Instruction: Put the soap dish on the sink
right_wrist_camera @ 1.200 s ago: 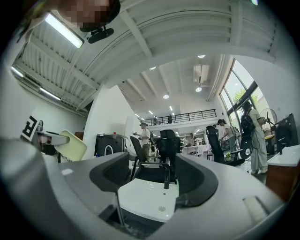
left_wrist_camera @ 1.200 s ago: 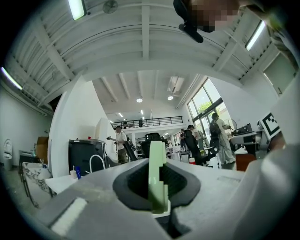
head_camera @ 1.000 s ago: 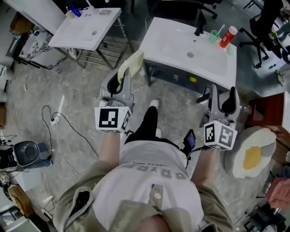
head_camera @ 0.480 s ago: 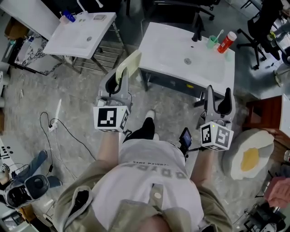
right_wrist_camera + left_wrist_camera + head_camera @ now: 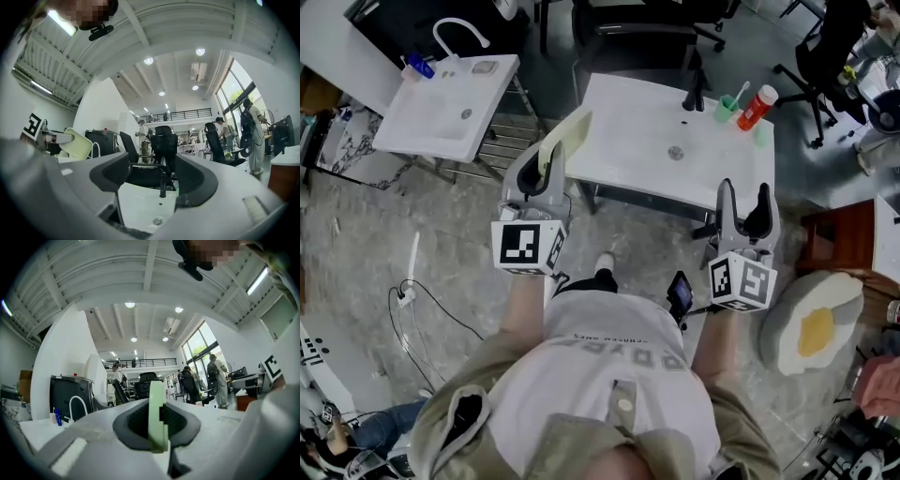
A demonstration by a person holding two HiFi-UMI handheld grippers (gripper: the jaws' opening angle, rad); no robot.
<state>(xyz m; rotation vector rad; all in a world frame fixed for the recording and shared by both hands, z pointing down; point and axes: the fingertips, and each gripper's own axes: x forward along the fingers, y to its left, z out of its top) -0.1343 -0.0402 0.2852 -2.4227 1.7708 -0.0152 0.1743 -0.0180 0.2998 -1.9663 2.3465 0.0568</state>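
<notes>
Left gripper (image 5: 546, 171) pinches soap dish (image 5: 570, 133) by its thin edge; right gripper (image 5: 748, 202) open, empty. Dish could pivot or slip before reaching the sink (image 5: 623, 127) if jolted.

Floor: grey mottled concrete (image 5: 356, 225); a white cable and plug strip (image 5: 405, 298) lay well left of the left claw (image 5: 546, 164).
Washstand: white basin on a metal frame (image 5: 431, 127), ahead-left of the left claw.
Cushion: fried-egg shape (image 5: 814, 323), on the floor just right of the right claw (image 5: 746, 195).
Cabinet: red-brown (image 5: 844, 239), right of the right claw.
Chair: black office chair (image 5: 164, 138), straight ahead of the right claw.
Windows: tall glazing (image 5: 199, 348), ahead-right of the left claw.
Ceiling: white beams; round lamps (image 5: 130, 304) were lit.
Gallery: railed upper level (image 5: 180, 114) on the far wall.
</notes>
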